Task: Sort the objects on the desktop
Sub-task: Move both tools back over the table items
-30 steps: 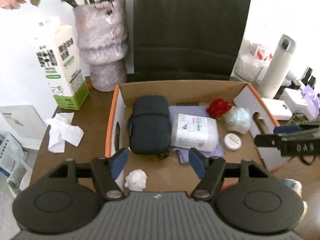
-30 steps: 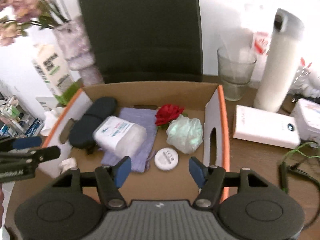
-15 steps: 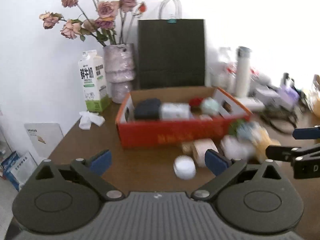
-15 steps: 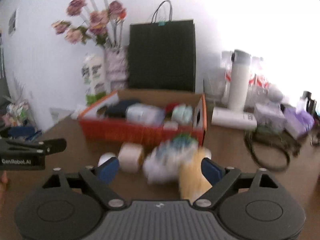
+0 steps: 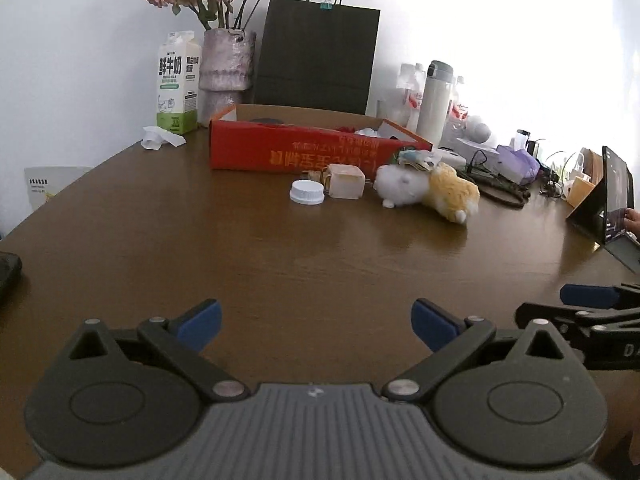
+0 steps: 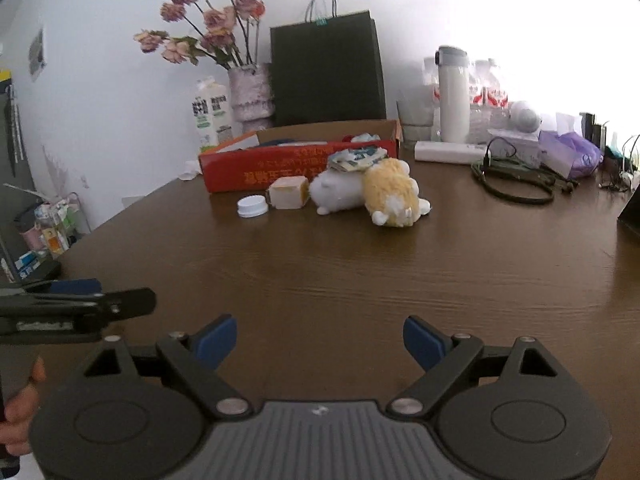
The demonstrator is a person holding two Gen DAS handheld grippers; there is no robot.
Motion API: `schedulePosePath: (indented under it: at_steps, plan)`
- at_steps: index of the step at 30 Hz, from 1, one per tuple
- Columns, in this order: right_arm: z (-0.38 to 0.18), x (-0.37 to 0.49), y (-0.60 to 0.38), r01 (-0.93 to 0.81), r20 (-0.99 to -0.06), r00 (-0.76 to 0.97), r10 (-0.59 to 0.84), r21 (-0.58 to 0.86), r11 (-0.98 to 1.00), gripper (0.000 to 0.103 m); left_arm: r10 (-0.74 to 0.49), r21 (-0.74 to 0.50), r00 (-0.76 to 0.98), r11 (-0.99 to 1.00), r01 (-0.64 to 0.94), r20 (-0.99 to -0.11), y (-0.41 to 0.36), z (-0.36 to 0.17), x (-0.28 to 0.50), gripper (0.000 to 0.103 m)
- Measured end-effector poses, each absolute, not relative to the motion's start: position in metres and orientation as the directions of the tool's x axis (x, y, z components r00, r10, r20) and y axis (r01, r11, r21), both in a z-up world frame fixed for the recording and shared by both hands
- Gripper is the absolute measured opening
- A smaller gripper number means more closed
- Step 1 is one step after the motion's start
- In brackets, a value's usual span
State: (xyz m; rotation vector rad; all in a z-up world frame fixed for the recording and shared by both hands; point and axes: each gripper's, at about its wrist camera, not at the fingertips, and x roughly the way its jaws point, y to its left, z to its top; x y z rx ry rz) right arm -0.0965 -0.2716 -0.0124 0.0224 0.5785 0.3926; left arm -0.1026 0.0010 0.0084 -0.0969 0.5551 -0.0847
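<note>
Because nothing is held, the left hand-held gripper [image 5: 316,320] and the right hand-held gripper [image 6: 318,340], just opened, are kept spread wide over the bare table [image 5: 240,248], far from the toys [image 5: 428,192] left beside the red box [image 5: 316,152].

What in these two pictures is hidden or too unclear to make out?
- Contents of the red box: both views sit low, so its front wall hides nearly everything inside.
- Bottles at the far right: washed out by window glare, labels unreadable.
- Tablet: cut off by the left view's right edge.
- Flat packet on the plush toy: print too small to read.
- Dark object: cut off by the left edge.
</note>
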Motion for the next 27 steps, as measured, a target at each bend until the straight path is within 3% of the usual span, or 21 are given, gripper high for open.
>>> schedulePosePath:
  at_steps: [16, 27]
  plan:
    - [-0.023, -0.085, -0.245, -0.356, -0.589, 0.733, 0.341, 0.095, 0.93, 0.09, -0.046, -0.027, 0.847, 0.999, 0.037, -0.529, -0.006, 0.006, -0.088, 0.099]
    - [-0.002, -0.039, -0.243, -0.318, -0.572, 0.762, 0.302, 0.076, 0.945, 0.09, -0.054, -0.019, 0.831, 0.998, 0.053, -0.554, 0.004, 0.013, -0.04, 0.103]
